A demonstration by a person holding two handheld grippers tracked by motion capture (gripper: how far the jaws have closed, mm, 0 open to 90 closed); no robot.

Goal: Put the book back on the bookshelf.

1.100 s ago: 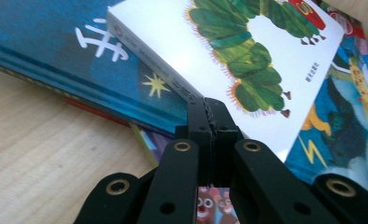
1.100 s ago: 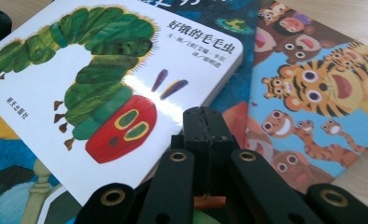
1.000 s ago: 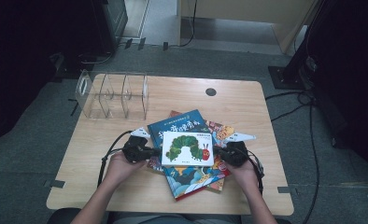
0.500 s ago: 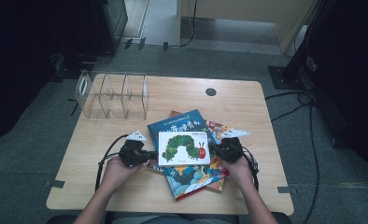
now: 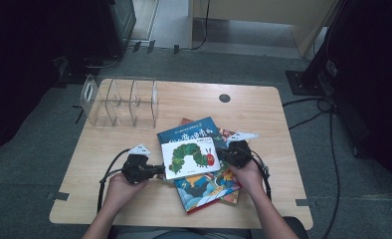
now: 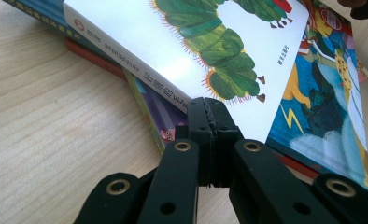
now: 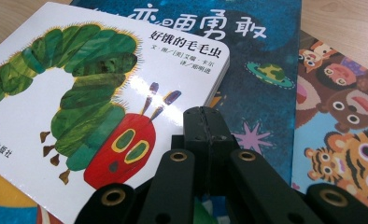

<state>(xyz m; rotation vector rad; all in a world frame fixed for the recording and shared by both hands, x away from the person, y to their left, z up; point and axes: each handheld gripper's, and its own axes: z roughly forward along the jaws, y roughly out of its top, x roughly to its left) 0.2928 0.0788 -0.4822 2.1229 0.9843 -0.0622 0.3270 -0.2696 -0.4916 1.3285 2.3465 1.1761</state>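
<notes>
A white caterpillar board book (image 5: 190,157) lies on top of a loose pile of picture books mid-table. My left gripper (image 5: 159,170) is shut, and its tips touch the book's left corner (image 6: 191,51). In the left gripper view the jaws (image 6: 209,105) are pressed together with nothing between them. My right gripper (image 5: 223,155) is also shut, its tips (image 7: 203,114) against the book's right edge (image 7: 79,93). Under it lie a dark blue book (image 5: 191,132) and a colourful cartoon book (image 5: 209,186).
A clear acrylic divider rack (image 5: 119,102) stands at the back left of the wooden table (image 5: 263,109). A round cable hole (image 5: 225,98) sits near the back edge. A book with cartoon animals (image 7: 341,116) pokes out of the pile on the right. Cables trail from both grippers.
My right gripper has moved left toward the caterpillar book, and the book has shifted slightly left. The left gripper has drawn back a little toward the person.
</notes>
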